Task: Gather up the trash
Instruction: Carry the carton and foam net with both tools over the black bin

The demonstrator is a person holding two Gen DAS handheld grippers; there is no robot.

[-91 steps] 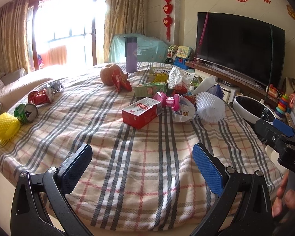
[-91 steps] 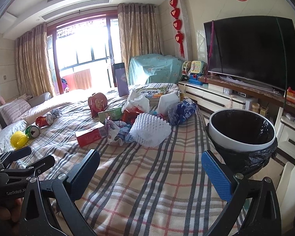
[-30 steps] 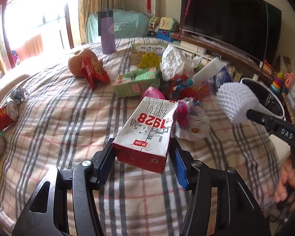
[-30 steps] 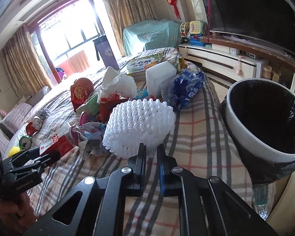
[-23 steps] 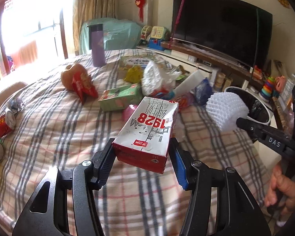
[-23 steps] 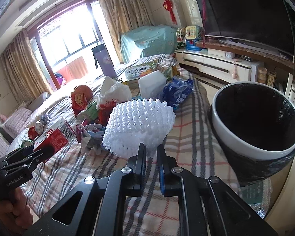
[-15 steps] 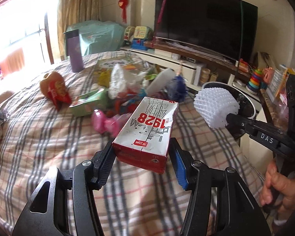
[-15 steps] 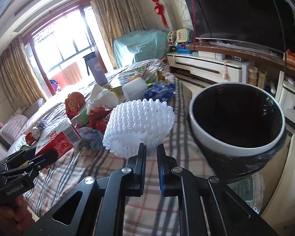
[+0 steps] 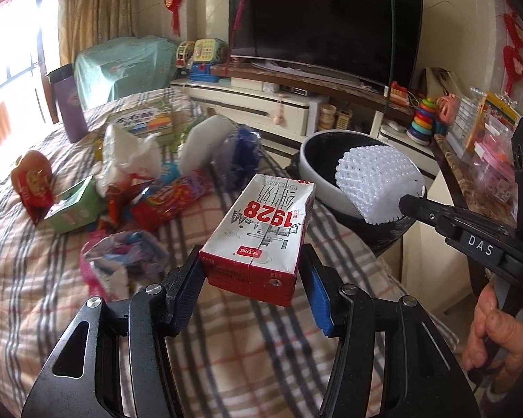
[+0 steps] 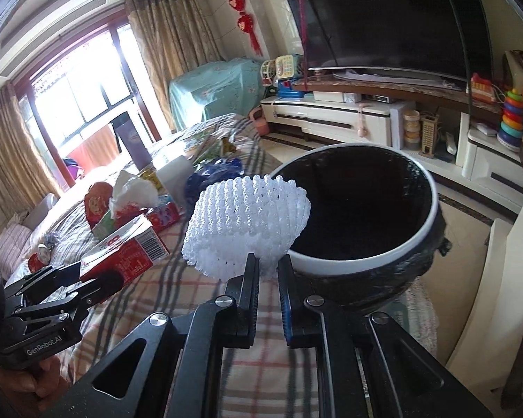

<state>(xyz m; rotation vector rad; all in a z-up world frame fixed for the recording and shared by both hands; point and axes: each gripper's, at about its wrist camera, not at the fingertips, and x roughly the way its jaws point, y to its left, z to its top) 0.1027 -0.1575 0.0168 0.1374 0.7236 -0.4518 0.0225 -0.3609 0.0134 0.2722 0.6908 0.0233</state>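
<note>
Over the near rim of the black-lined trash bin point(image 10: 362, 268), the right gripper point(image 10: 267, 268) pinches the lower edge of a white foam fruit net point(image 10: 247, 223), its jaws nearly closed on the thin mesh; most of the net hangs at the bin's edge, partly over the opening. Beside it, the left gripper point(image 9: 251, 285) clamps a red-and-white 1928 milk carton point(image 9: 261, 237) by its sides, held in the air above the plaid bedspread point(image 9: 35, 278) and short of the bin. The step in hand looks like carrying both pieces to the bin; next, the net likely needs a little more reach over the opening before release, then the carton follows. More litter waits on the bed: a white plastic bag point(image 9: 129, 156), a green carton point(image 9: 75, 209), red snack wrappers point(image 9: 171, 205) and a crumpled wrapper point(image 9: 122, 257). Nothing blocks the bin mouth, though the two grippers are close together.
</note>
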